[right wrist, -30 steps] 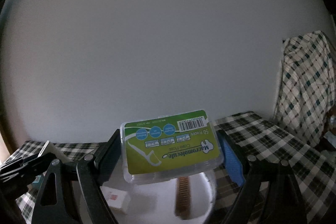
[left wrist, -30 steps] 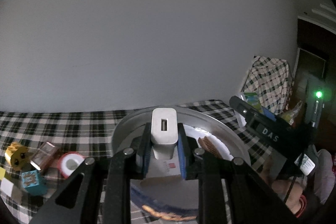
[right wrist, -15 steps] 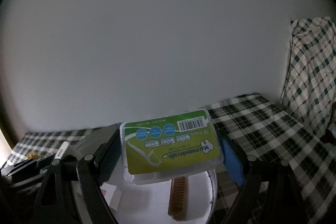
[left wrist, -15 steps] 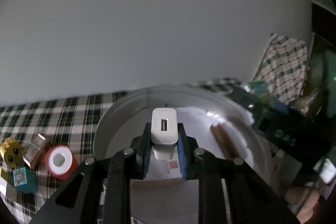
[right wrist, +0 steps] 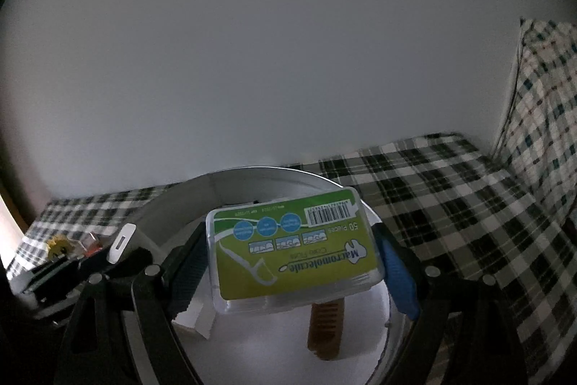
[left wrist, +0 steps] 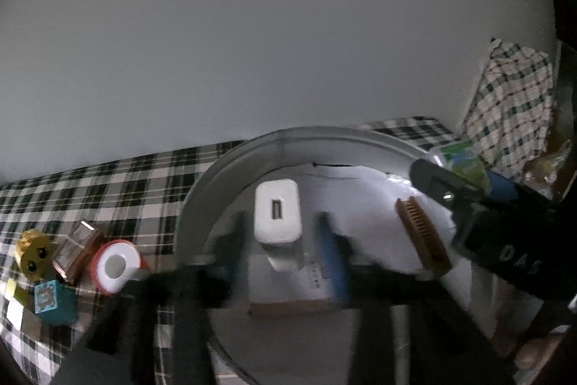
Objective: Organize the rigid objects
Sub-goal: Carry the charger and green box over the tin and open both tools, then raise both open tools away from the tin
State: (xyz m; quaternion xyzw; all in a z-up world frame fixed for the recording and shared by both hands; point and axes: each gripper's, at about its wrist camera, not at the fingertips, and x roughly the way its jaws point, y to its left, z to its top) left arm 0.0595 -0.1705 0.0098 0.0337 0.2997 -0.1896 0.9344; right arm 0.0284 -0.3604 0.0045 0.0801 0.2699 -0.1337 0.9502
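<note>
Left claw (left wrist: 285, 233) spread over the basin (left wrist: 223, 175), pads clear of the charger (left wrist: 277, 215) between them. Comb (left wrist: 422, 237) to its right in the basin; blocks (left wrist: 54, 298) and tape (left wrist: 111, 266) left, on the cloth (left wrist: 108, 183). Right claw (right wrist: 292, 262) pinching the floss box (right wrist: 292, 251) above the comb.

A plain pale wall (right wrist: 288, 60) fills the background. The counter is covered by a black-and-white checked cloth (right wrist: 432, 204). At the right, a checked fabric (left wrist: 512, 107) is draped upright. The room is dimly lit.
</note>
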